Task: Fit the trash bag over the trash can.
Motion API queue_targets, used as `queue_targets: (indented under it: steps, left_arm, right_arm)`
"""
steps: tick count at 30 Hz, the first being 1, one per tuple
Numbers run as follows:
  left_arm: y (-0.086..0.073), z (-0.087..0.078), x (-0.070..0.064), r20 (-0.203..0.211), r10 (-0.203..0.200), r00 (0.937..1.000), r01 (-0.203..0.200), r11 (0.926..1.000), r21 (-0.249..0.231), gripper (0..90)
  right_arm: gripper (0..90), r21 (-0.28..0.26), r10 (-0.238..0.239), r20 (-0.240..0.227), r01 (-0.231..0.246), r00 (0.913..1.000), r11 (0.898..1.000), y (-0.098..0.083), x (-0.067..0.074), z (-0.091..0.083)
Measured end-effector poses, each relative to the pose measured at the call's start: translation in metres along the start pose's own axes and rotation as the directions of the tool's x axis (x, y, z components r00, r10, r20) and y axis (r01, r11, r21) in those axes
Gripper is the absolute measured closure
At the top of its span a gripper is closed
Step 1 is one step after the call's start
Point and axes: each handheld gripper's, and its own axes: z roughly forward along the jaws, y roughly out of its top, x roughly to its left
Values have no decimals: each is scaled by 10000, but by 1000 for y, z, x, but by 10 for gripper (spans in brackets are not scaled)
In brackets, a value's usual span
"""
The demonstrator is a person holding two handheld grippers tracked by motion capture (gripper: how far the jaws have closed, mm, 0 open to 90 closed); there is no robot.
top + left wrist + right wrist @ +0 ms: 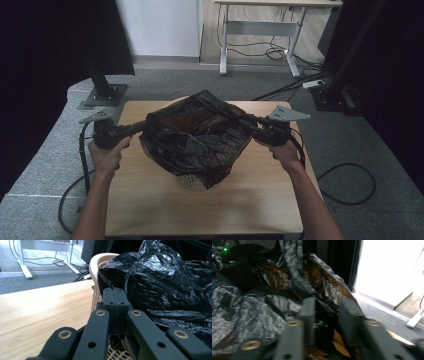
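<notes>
A black bin bag (200,135) is draped over a cream lattice basket (192,182) in the middle of the wooden table (150,200). My left gripper (145,126) reaches the bag's left edge. In the left gripper view it (116,296) is shut on a fold of the bag (162,285), beside the basket rim (100,258). My right gripper (246,121) is at the bag's right edge. In the right gripper view, which is blurred, its jaws (327,312) stand apart around crumpled bag film (249,310), and no pad visibly presses on it.
A black stand base (105,95) sits on the grey carpet beyond the table's left corner, another (335,97) at the right. A white desk frame (260,30) with loose cables stands farther back. Bare tabletop (37,307) lies to the left of the basket.
</notes>
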Motion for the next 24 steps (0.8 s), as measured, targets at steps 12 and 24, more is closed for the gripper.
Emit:
queue_targets:
  steps: [12,24]
  left_arm:
    - [8,3,4,25,115,9999,-114,9999,-25,897]
    - [5,21,12,-327,141,9994,-131,9994,305,897]
  right_arm:
    - [884,-238,162,1507,-127,9884,9996,12,-10,6]
    - [884,451,717,2438,-852,9672,9953,-14,-27,38]
